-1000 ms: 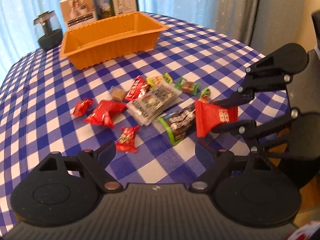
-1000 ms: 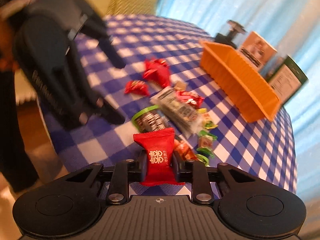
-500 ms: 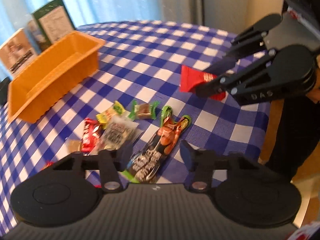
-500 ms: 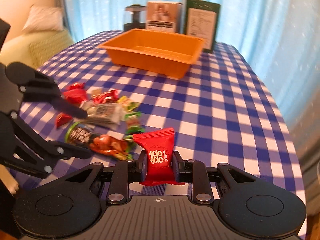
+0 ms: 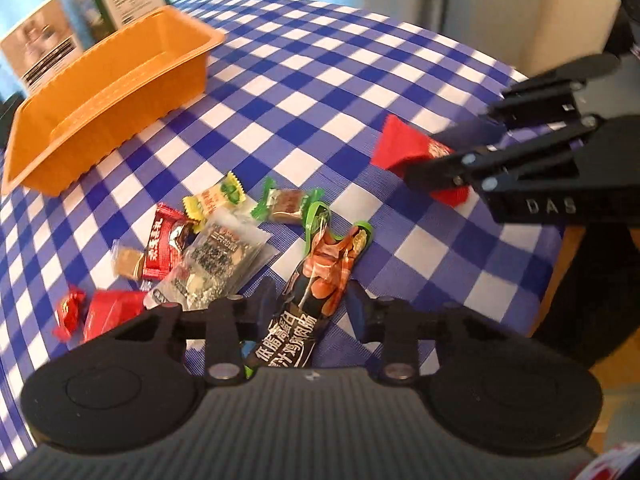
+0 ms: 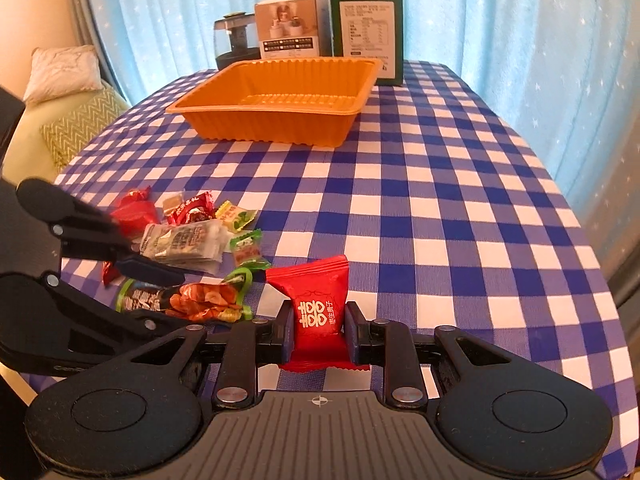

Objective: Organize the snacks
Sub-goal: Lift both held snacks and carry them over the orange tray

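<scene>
Spreading across both views is the surface (image 6: 440,208), covered with a blue-and-white checked cloth. Toward its far side sits the orange tray (image 6: 280,120), ribbed along its walls and holding nothing. Behind the tray stand a dark green carton (image 6: 366,30), a white box with a photo print (image 6: 290,32) and a small dark jar with a glass top (image 6: 236,42), in front of pale blue curtains (image 6: 500,20).

The left hand-held gripper (image 5: 310,308) points steeply down over the near edge of the snack pile. Its jaws have just been closing, and the long sausage snack pack (image 5: 316,292), black with a green rim, lies between them on the cloth; whether the pads already press on it cannot be told. The right hand-held gripper (image 6: 318,330) is clenched on a red candy packet with white characters (image 6: 316,300), held upright above the cloth, well apart from the tray.

The remaining snacks lie loose in a cluster beside the sausage pack: a clear packet printed in black (image 5: 216,264), a red wrapped sweet with white lettering (image 5: 162,248), a yellow-green candy (image 5: 216,198), a green-ended toffee (image 5: 286,202), a small tan cube (image 5: 128,262), a red pouch (image 5: 110,312) and a small red twist-wrapped candy (image 5: 68,312).
</scene>
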### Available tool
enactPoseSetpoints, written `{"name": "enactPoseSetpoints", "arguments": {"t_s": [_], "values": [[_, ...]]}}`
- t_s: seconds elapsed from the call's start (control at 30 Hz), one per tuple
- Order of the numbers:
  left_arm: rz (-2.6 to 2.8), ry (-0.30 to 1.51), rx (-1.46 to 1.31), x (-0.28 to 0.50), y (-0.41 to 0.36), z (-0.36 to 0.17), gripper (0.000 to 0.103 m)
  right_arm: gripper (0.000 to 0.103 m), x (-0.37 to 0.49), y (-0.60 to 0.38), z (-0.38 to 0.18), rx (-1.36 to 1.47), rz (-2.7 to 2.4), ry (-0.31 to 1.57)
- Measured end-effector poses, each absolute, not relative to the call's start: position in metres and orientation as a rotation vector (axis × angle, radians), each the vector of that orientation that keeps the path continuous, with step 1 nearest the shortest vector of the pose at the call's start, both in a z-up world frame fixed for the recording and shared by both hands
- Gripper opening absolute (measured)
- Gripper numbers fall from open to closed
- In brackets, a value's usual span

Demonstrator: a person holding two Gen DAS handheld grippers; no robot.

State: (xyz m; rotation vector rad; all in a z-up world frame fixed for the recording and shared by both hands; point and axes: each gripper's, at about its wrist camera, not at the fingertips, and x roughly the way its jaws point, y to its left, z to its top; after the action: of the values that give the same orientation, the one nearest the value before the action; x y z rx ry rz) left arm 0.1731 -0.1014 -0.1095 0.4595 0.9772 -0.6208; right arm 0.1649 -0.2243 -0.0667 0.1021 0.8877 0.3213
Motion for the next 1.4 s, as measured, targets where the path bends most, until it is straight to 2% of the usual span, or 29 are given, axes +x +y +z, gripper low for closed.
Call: {"name": "enactPoseSetpoints", "arguments": {"t_s": [0.13, 0.47, 0.73, 0.93, 1.17, 1.4], "values": [[-0.646, 0.969, 0.516, 0.168, -0.109, -0.11, 0.034, 0.026, 0.166, -0.219, -0.057, 0.108, 0.332, 0.865], [-0.559, 1.069, 0.276, 0.185, -0.082, -0.104, 0.032, 0.026, 0.169, -0.216, -0.053, 0.138, 0.331, 0.861], [-0.672, 1.038, 0.518, 0.176, -0.107, -0.106, 0.033, 0.026, 0.169, -0.213, -0.054, 0.153, 0.335, 0.863], [-0.706, 1.068, 0.516, 0.185, -0.108, -0.108, 0.027, 0.026, 0.173, -0.213, -0.052, 0.165, 0.326, 0.858], [-0.626, 0.999, 0.37, 0.175, -0.091, -0.093, 0.026, 0.026, 0.175, -0.214, -0.044, 0.19, 0.301, 0.825], [-0.507, 0.878, 0.207, 0.185, -0.068, -0.052, 0.026, 0.026, 0.187, -0.214, -0.026, 0.236, 0.29, 0.76]]}}
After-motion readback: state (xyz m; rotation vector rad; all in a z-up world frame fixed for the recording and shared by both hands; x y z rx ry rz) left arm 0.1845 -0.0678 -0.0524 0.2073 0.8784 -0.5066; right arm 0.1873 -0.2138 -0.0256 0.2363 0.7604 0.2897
